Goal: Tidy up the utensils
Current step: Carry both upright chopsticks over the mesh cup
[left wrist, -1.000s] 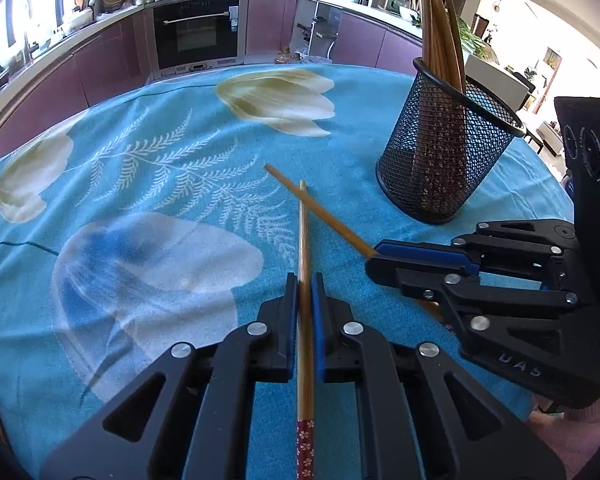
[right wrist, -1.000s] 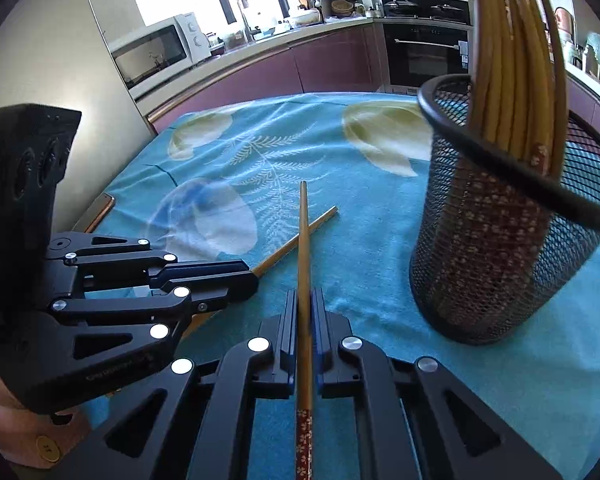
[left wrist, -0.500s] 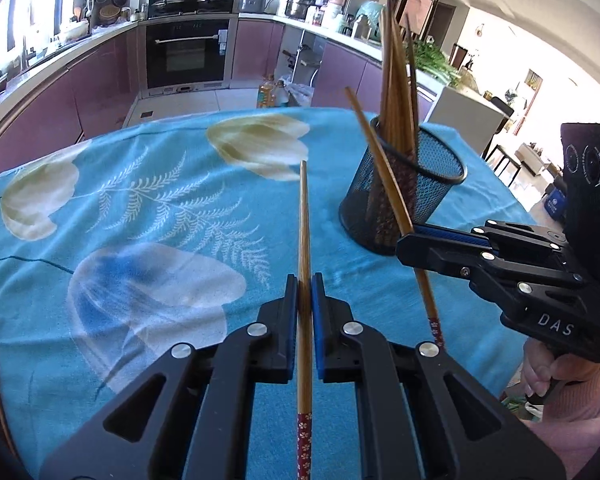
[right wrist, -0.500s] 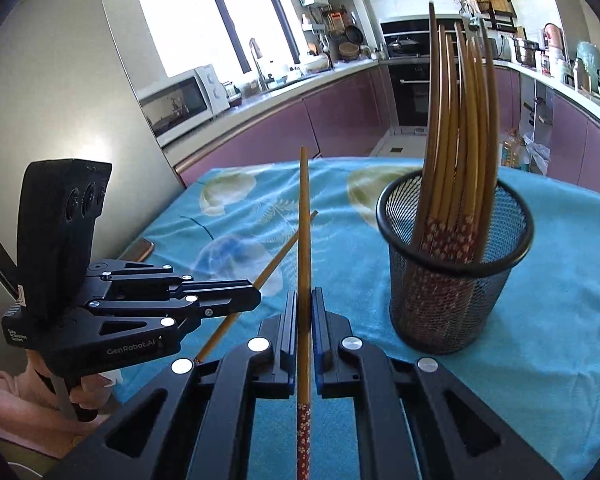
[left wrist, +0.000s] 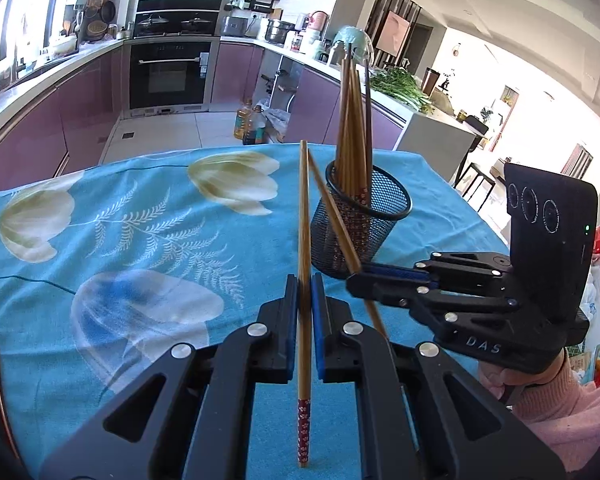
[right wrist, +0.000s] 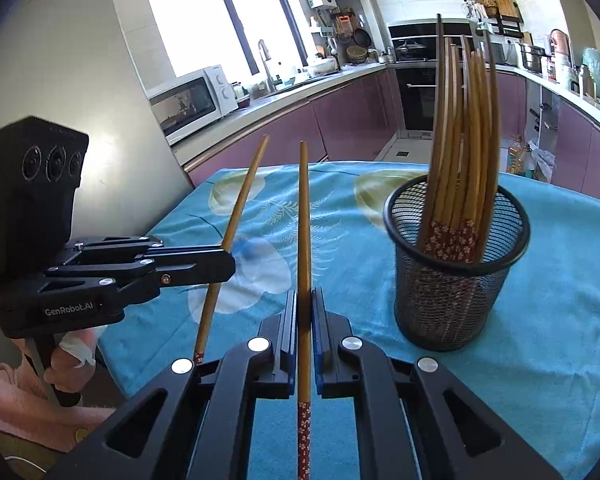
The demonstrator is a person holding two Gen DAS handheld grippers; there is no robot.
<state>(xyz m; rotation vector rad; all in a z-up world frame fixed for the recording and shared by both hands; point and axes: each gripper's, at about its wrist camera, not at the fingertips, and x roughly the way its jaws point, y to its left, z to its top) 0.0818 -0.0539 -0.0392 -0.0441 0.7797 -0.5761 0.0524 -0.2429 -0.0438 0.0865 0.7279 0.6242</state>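
The left gripper point(left wrist: 305, 280) is clenched on a bamboo chopstick point(left wrist: 304, 216) lying along its fingers, plain tip pointing forward and up, red flower-patterned end back toward the camera. The right gripper point(right wrist: 305, 294) clamps a matching chopstick point(right wrist: 304, 224) the same way — tip ahead, patterned butt cut off at the frame's bottom. Ahead and right of both stands the black mesh holder point(right wrist: 456, 272) on the blue floral tablecloth point(right wrist: 540, 320), packed with upright chopsticks, patterned ends down — their feet blurred behind the mesh.

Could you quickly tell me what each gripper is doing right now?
Left gripper: closed on a chopstick.
Right gripper: closed on another chopstick.
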